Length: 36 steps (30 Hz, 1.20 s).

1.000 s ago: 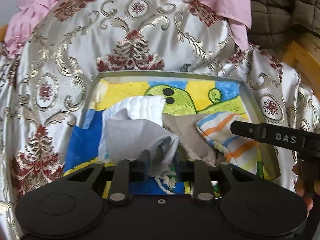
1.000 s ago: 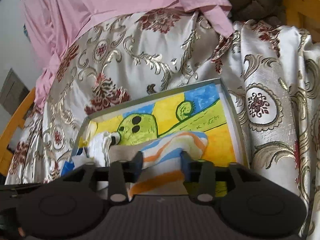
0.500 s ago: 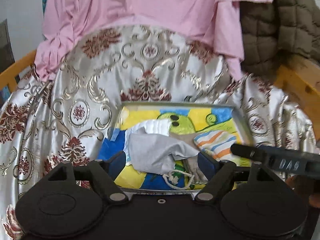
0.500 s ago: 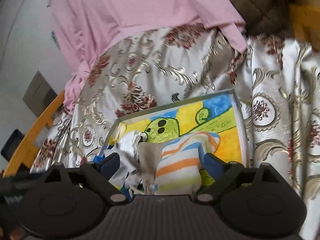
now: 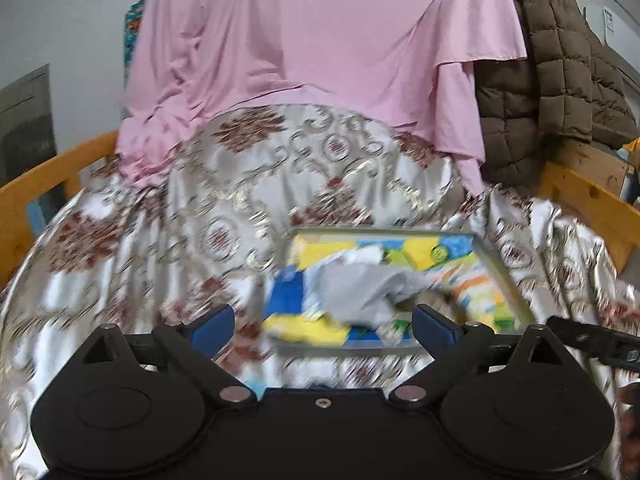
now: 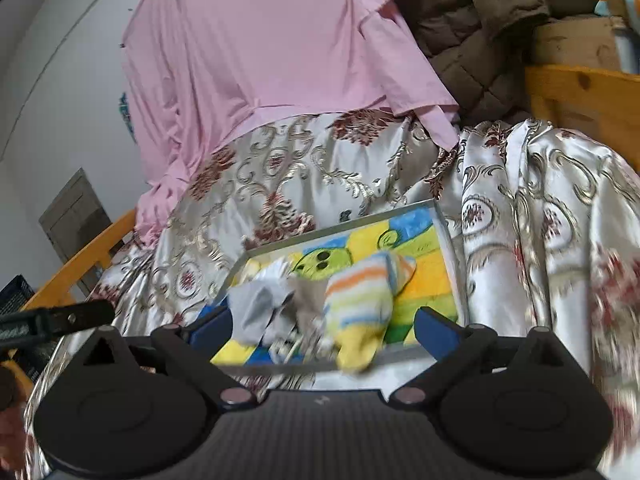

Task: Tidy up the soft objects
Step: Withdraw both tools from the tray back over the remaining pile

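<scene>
A shallow grey tray (image 5: pixel 502 262) (image 6: pixel 340 227) with a yellow, green and blue cartoon picture on its floor lies on a patterned satin cloth. In it lie a grey cloth (image 5: pixel 360 292) (image 6: pixel 256 312), a beige cloth (image 6: pixel 310 300) and a striped orange, blue and yellow cloth (image 5: pixel 476 292) (image 6: pixel 360 300), whose near end hangs over the tray's front rim. My left gripper (image 5: pixel 322 326) is open and empty, short of the tray. My right gripper (image 6: pixel 322 326) is open and empty, just short of the striped cloth.
The satin cloth (image 5: pixel 200 240) covers a seat with wooden rails (image 5: pixel 44 184) (image 6: pixel 580 92). A pink sheet (image 5: pixel 320 40) and a brown quilted jacket (image 5: pixel 560 60) hang behind. The right gripper's side bar (image 5: pixel 592 340) shows in the left wrist view.
Both grippers opened, letting go of the grey cloth and the striped cloth in the tray, then pulled back and up. The left view is blurred with motion.
</scene>
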Available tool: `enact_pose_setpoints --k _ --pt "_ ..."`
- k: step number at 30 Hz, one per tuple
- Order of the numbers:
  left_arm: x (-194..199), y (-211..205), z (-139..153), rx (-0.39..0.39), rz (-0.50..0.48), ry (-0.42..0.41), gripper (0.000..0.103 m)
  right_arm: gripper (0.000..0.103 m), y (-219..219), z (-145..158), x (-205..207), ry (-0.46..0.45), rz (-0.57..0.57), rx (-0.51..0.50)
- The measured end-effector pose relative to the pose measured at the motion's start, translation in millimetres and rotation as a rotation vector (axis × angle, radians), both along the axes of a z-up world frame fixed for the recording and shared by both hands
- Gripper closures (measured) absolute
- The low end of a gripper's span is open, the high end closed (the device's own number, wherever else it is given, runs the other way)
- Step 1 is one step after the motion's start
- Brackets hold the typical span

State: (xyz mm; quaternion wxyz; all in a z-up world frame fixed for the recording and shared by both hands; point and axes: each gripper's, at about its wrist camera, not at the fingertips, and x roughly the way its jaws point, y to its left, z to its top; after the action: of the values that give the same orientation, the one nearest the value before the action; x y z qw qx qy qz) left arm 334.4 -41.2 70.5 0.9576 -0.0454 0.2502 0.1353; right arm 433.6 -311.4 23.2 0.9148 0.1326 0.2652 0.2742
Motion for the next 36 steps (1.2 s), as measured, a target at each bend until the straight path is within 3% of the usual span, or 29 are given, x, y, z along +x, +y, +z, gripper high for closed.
enact_pose_setpoints --k 5,10,16,21,27,30,36 --pt "-59.9 26.0 -23.4 -0.025 0.013 0.015 0.004 0.0 0.0 -12.3 -59.4 0.022 -0.033 0.009" --pt "-108.0 44.6 -44.5 -0.043 -0.008 0.023 0.003 0.0 13.7 -10.5 -116.2 -0.005 -0.03 -0.083" --pt "-137.1 53.0 -56.6 -0.044 -0.066 0.071 0.001 0.0 43.1 -4.7 -168.3 -0.014 -0.057 -0.146" --pt "-153.6 56.1 -78.7 -0.081 -0.057 0.109 0.001 0.0 64.4 -7.4 -204.4 -0.024 -0.064 -0.249" --pt "-153.5 40.6 -85.9 -0.055 -0.085 0.147 0.001 0.0 79.9 -24.7 -219.6 0.002 -0.021 -0.356" --pt "-156.5 32.8 -91.9 -0.039 -0.093 0.186 0.001 0.0 81.3 -33.0 -218.9 0.046 -0.007 -0.341" --pt "-152.6 35.5 -104.5 -0.093 -0.032 0.234 0.001 0.0 85.6 -49.6 -210.3 0.095 0.028 -0.367"
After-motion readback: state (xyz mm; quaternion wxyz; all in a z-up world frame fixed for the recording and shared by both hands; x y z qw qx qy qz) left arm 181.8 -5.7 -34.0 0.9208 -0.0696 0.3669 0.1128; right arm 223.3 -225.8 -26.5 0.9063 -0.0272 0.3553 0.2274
